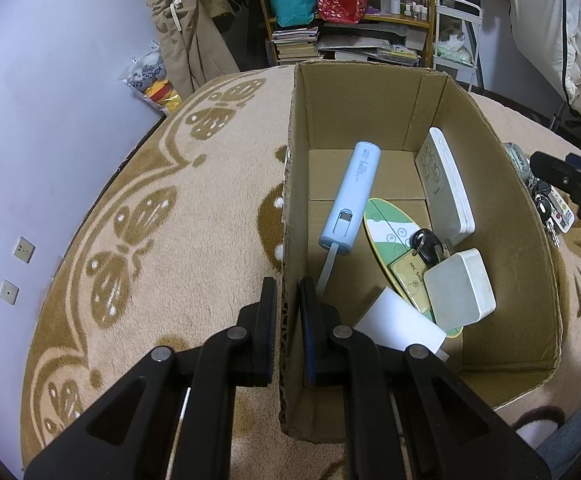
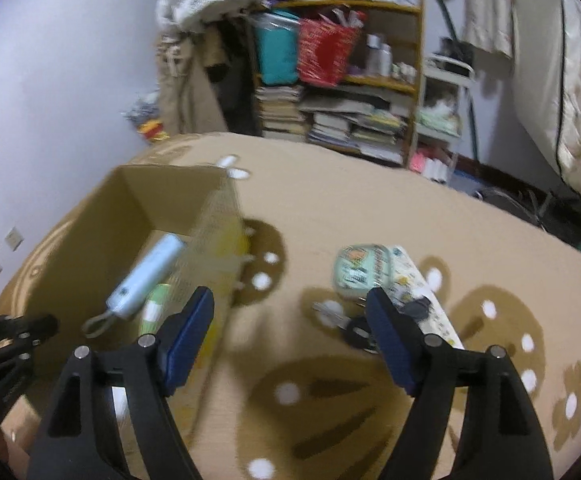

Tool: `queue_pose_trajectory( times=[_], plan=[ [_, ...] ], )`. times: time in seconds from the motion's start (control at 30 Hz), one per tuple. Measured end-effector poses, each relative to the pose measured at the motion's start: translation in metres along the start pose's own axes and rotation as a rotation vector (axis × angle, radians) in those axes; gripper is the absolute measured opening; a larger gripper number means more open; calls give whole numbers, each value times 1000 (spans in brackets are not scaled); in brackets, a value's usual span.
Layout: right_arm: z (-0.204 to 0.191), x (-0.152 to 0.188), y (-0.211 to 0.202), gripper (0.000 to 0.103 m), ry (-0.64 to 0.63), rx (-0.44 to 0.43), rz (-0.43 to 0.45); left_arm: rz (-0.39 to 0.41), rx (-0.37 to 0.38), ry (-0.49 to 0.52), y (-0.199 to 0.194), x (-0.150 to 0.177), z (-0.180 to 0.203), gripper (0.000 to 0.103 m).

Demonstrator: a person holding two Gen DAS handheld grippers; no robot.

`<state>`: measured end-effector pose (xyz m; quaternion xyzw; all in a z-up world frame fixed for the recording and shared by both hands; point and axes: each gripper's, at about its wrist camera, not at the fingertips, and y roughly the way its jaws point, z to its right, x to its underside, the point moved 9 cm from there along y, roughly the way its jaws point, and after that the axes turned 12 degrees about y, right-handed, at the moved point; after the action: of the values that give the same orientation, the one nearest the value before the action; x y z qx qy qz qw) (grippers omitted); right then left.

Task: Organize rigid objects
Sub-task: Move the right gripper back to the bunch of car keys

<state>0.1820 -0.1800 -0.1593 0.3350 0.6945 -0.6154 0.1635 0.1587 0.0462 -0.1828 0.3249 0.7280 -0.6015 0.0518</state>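
Note:
My left gripper (image 1: pixel 288 292) is shut on the left wall of the open cardboard box (image 1: pixel 290 184), one finger inside and one outside. In the box lie a pale blue cylinder with a strap (image 1: pixel 350 196), a white remote (image 1: pixel 446 184), a green oval board (image 1: pixel 390 236), a black key fob (image 1: pixel 426 244), a gold card (image 1: pixel 410 276) and a white square block (image 1: pixel 460 288). My right gripper (image 2: pixel 290 320) is open and empty above the carpet, right of the box (image 2: pixel 130 216). A pale green case (image 2: pixel 360 268), a patterned remote (image 2: pixel 422 292) and keys (image 2: pixel 350 324) lie just ahead of it.
The box stands on a beige carpet with brown butterfly patterns (image 1: pixel 150 216). A cluttered shelf with books and bags (image 2: pixel 330 80) stands at the back. A wall (image 1: pixel 30 120) is on the left. White bedding (image 2: pixel 562 80) hangs at the right.

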Motion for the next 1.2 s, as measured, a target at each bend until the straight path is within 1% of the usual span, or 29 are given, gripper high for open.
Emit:
queue_pose_trajectory(
  times=[0.13, 0.23, 0.3, 0.4, 0.57, 0.7, 0.87, 0.97, 1.03, 1.2],
  plan=[
    [15, 0, 9, 83, 31, 20, -19, 1, 7, -5, 1, 1, 1, 11],
    [28, -2, 16, 83, 93, 12, -41, 0, 5, -4, 1, 1, 0, 11],
    [37, -2, 22, 83, 136, 7, -66, 0, 6, -6, 1, 1, -1, 11],
    [52, 4, 33, 83, 190, 18, -142, 1, 2, -3, 1, 1, 0, 11],
    [73, 10, 41, 83, 279, 9, -179, 1, -5, 4, 2, -1, -1, 11],
    [80, 11, 47, 83, 308, -9, -200, 1, -4, 3, 2, -1, 0, 11],
    [90, 16, 57, 83, 359, -5, -241, 2, 5, -6, 2, -2, -1, 11],
    [94, 19, 62, 83, 369, -3, -254, 3, 4, -6, 2, -2, -1, 11],
    [94, 19, 62, 83, 374, -6, -244, 4, -5, 3, 1, -3, -1, 11],
    [92, 22, 69, 83, 379, -26, -269, 5, -6, 3, 1, -3, 0, 10]
  ],
)
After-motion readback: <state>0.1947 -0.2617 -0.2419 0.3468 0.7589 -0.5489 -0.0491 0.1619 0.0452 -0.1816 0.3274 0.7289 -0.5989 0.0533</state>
